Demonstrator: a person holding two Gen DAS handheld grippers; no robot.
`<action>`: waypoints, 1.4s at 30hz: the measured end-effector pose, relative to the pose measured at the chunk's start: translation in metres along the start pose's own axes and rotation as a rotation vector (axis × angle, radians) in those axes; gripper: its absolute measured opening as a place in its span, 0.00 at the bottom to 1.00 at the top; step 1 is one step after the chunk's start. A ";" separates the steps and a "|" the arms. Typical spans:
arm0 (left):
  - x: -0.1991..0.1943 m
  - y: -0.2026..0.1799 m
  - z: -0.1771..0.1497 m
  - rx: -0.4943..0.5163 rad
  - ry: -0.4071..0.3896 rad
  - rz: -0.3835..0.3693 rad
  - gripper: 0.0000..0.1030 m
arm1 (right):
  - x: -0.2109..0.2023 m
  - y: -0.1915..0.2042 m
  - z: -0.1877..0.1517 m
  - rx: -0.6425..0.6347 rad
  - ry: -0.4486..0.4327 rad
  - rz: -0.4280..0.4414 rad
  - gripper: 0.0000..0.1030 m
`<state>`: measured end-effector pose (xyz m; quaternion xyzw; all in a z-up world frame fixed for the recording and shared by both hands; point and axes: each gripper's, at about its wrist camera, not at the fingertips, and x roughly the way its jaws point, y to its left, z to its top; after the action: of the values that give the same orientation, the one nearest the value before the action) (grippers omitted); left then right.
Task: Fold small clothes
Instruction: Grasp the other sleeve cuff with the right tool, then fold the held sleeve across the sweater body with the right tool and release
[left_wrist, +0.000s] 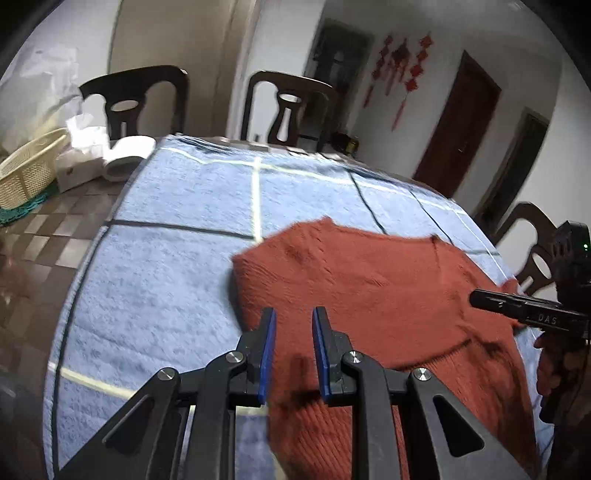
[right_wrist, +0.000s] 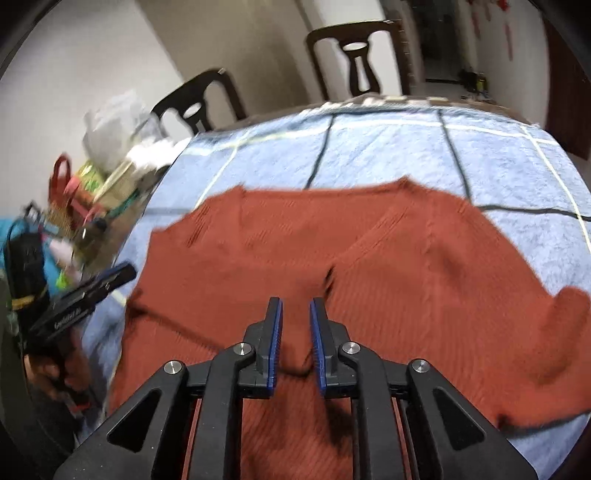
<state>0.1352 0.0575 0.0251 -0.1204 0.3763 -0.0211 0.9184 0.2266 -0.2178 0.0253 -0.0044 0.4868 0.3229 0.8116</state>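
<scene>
A rust-red knitted sweater (left_wrist: 369, 288) lies spread on a blue towel (left_wrist: 166, 277) with dark and pale grid lines. My left gripper (left_wrist: 294, 314) hovers over the sweater's left edge, its blue pads a narrow gap apart with nothing between them. In the right wrist view the sweater (right_wrist: 332, 251) fills the middle of the towel (right_wrist: 388, 147), one sleeve lying out to the right. My right gripper (right_wrist: 295, 302) is just above the sweater's near middle, its pads slightly apart and gripping no cloth. Each gripper appears in the other's view: the right gripper (left_wrist: 480, 299) over the right sleeve, the left gripper (right_wrist: 125, 273) beside the left edge.
Dark wooden chairs (left_wrist: 288, 107) stand along the table's far side, another chair (left_wrist: 532, 243) at the right. A woven basket (left_wrist: 29, 166), a tissue box (left_wrist: 79, 166) and a paper roll (left_wrist: 125, 158) sit at the far left. Bags and clutter (right_wrist: 92, 192) crowd the left table edge.
</scene>
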 end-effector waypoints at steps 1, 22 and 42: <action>0.002 -0.003 -0.004 0.019 0.016 -0.005 0.21 | 0.007 0.001 -0.005 -0.016 0.034 -0.019 0.15; -0.028 -0.050 -0.032 0.119 0.005 -0.014 0.31 | -0.105 -0.137 -0.089 0.443 -0.209 -0.171 0.41; 0.004 -0.056 -0.053 0.121 0.080 0.005 0.32 | -0.126 -0.210 -0.082 0.758 -0.341 -0.213 0.07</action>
<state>0.1040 -0.0082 -0.0012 -0.0630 0.4109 -0.0462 0.9083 0.2327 -0.4764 0.0177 0.2975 0.4269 0.0317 0.8533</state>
